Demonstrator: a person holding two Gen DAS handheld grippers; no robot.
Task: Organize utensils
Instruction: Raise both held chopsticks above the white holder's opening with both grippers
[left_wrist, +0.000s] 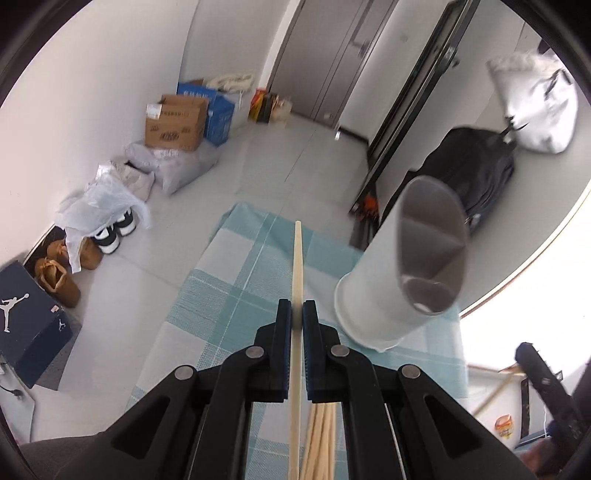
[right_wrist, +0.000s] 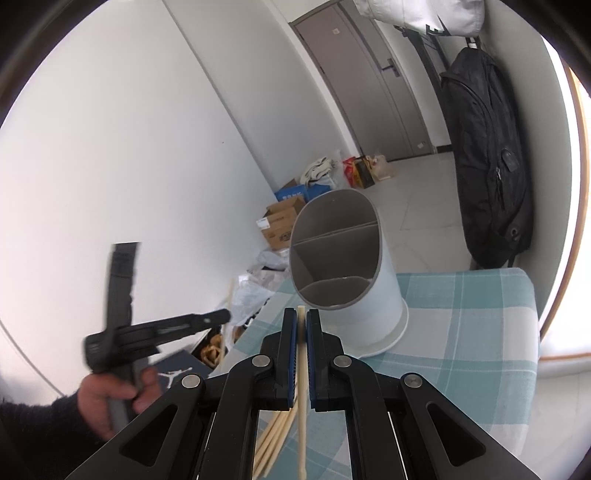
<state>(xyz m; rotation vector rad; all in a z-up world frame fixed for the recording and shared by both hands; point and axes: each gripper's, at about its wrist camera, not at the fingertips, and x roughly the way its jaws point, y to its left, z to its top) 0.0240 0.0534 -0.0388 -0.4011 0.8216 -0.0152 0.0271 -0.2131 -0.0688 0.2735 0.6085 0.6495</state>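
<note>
My left gripper (left_wrist: 297, 308) is shut on a pale wooden chopstick (left_wrist: 298, 258) that sticks out far past the fingertips, above the table. My right gripper (right_wrist: 301, 315) is shut on another chopstick (right_wrist: 302, 406), whose tip just clears the pads, close in front of the white utensil holder (right_wrist: 354, 295). The holder has a grey divided inside and stands on the blue checked tablecloth (right_wrist: 461, 332); it also shows in the left wrist view (left_wrist: 391, 280), to the right of my left gripper. Several loose chopsticks (right_wrist: 275, 439) lie on the cloth below the grippers, also in the left wrist view (left_wrist: 321, 439).
The table's far edge drops to a tiled floor with cardboard boxes (left_wrist: 177, 122), shoes (left_wrist: 59, 273) and a dark shoebox (left_wrist: 29, 325). A black backpack (right_wrist: 487, 158) hangs on the wall to the right. The left gripper (right_wrist: 159, 328) in the person's hand shows at left in the right wrist view.
</note>
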